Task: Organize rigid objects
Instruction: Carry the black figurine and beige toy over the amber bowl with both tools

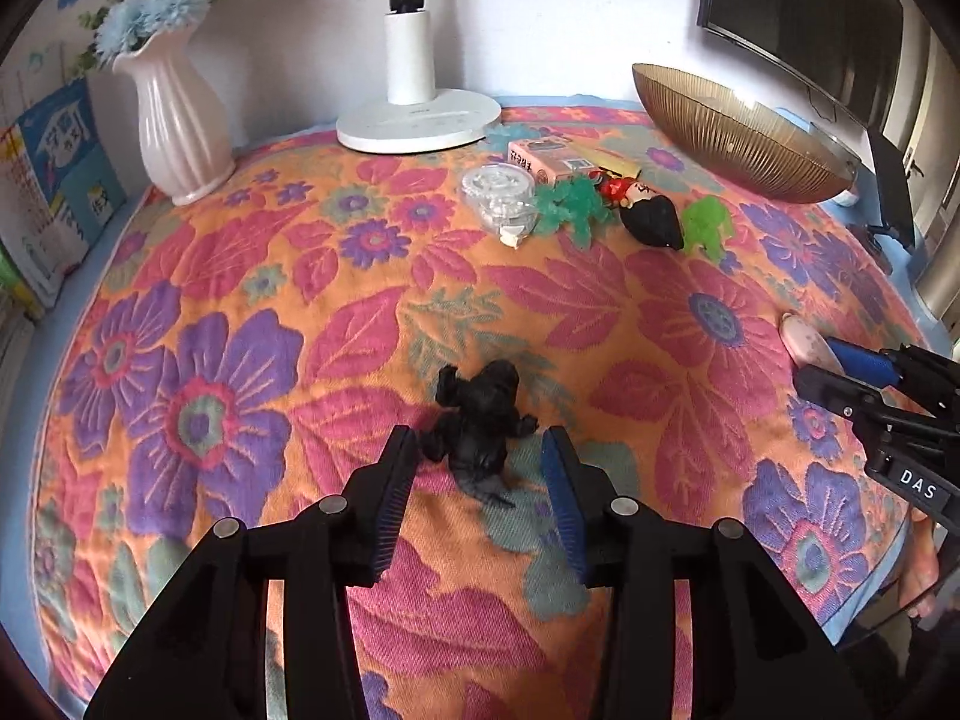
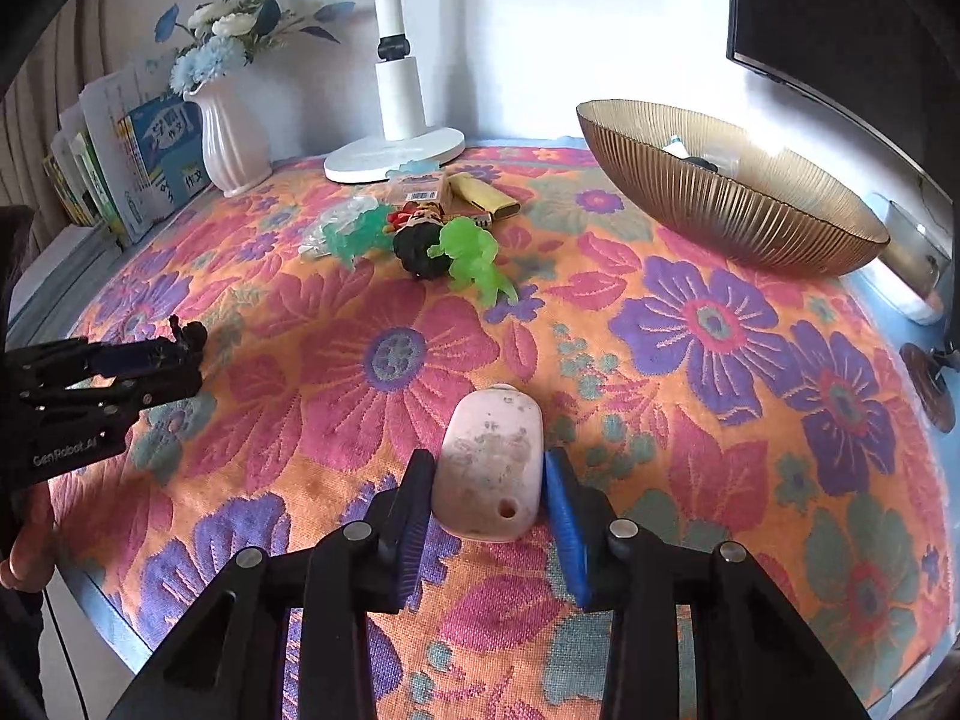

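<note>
The left gripper (image 1: 485,450) is seen spread wide over the floral cloth (image 1: 210,360), and a black toy figure (image 1: 477,420) is framed between its fingertips. The left pad (image 1: 399,480) lies just beside the figure's flank; whether it touches cannot be told. The right pad is held apart from the figure, so nothing is clamped here.

Over on the right gripper (image 2: 489,480), a pale pink oval case (image 2: 489,468) is pinched between both blue pads, with contact shown on either side. The case is lying flat on the cloth, its small hole turned back toward the wrist.

Ahead of both grippers, further across the cloth, a cluster of small things is gathered: a clear round box (image 1: 501,195), a teal jelly toy (image 1: 570,207), a black-haired doll (image 1: 645,210) and a bright green jelly toy (image 1: 708,228), all nearly touching one another. Behind them a pink card box (image 1: 549,159) and a yellow block (image 2: 483,195) are laid side by side.

Ahead and to the right of the right gripper, a ribbed amber bowl (image 2: 720,204) is set well apart from the case; something is glimpsed inside it but cannot be made out. Beyond the cluster a white lamp base (image 1: 417,120) is planted, and ahead to the left a pink vase (image 1: 177,120) of blue flowers is stood beside a row of books (image 2: 120,174).
</note>
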A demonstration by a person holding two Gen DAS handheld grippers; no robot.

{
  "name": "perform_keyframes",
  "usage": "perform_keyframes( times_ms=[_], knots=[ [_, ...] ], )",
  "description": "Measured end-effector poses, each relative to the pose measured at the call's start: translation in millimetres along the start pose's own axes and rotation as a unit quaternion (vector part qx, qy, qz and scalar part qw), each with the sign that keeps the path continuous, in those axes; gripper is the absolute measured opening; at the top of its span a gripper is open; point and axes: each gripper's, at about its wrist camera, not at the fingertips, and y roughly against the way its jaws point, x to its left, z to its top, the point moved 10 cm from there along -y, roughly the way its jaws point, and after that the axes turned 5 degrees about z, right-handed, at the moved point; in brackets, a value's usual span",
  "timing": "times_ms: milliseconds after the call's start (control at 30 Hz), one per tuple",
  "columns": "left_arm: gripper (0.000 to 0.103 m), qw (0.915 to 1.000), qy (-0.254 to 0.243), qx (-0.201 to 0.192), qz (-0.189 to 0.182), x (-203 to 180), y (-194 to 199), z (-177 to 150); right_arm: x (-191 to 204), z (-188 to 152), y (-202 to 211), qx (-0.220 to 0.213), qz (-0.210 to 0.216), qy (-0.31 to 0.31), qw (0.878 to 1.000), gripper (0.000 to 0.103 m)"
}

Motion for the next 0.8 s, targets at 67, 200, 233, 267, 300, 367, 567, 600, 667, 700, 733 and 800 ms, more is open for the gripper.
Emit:
perform_keyframes(
  times_ms=[67, 200, 233, 267, 300, 367, 567, 600, 667, 700, 733, 800],
  knots=[
    [0.024, 1.0, 0.003, -0.004, -0.003, 0, 2, 0, 1, 0, 1, 0.002, 0.002, 0.0, 1.0, 0.036],
    [0.022, 0.9993, 0.014, -0.016, -0.031, -7, 8, 8, 11, 3, 12, -0.01, 0.061, -0.023, 0.998, 0.036],
    [0.022, 0.9992, 0.014, -0.022, -0.032, -9, 10, 11, 11, 5, 16, -0.015, 0.073, -0.03, 0.997, 0.036],
    [0.022, 0.9992, 0.01, -0.025, -0.031, -11, 12, 15, 11, 8, 20, -0.022, 0.081, -0.036, 0.996, 0.036],
    [0.022, 0.9991, 0.007, -0.027, -0.032, -14, 14, 18, 10, 11, 24, -0.027, 0.085, -0.039, 0.995, 0.036],
    [0.022, 0.9986, 0.009, -0.033, -0.04, -18, 17, 24, 4, 18, 33, -0.04, 0.089, -0.046, 0.994, 0.036],
    [0.022, 0.9948, 0.009, -0.076, -0.068, -39, 42, 62, -21, 33, 57, -0.069, 0.076, -0.064, 0.993, 0.036],
    [0.022, 0.9939, 0.006, -0.082, -0.074, -45, 45, 71, -27, 37, 62, -0.076, 0.073, -0.067, 0.992, 0.036],
    [0.022, 0.992, -0.008, -0.095, -0.083, -61, 51, 94, -44, 50, 76, -0.092, 0.066, -0.08, 0.99, 0.036],
    [0.022, 0.9909, -0.015, -0.101, -0.088, -71, 54, 109, -55, 59, 85, -0.102, 0.061, -0.088, 0.989, 0.036],
    [0.022, 0.9901, -0.019, -0.106, -0.09, -81, 54, 122, -64, 66, 91, -0.109, 0.055, -0.092, 0.988, 0.036],
    [0.022, 0.9887, -0.025, -0.112, -0.097, -98, 54, 146, -91, 86, 103, -0.121, 0.026, -0.102, 0.987, 0.036]
  ],
)
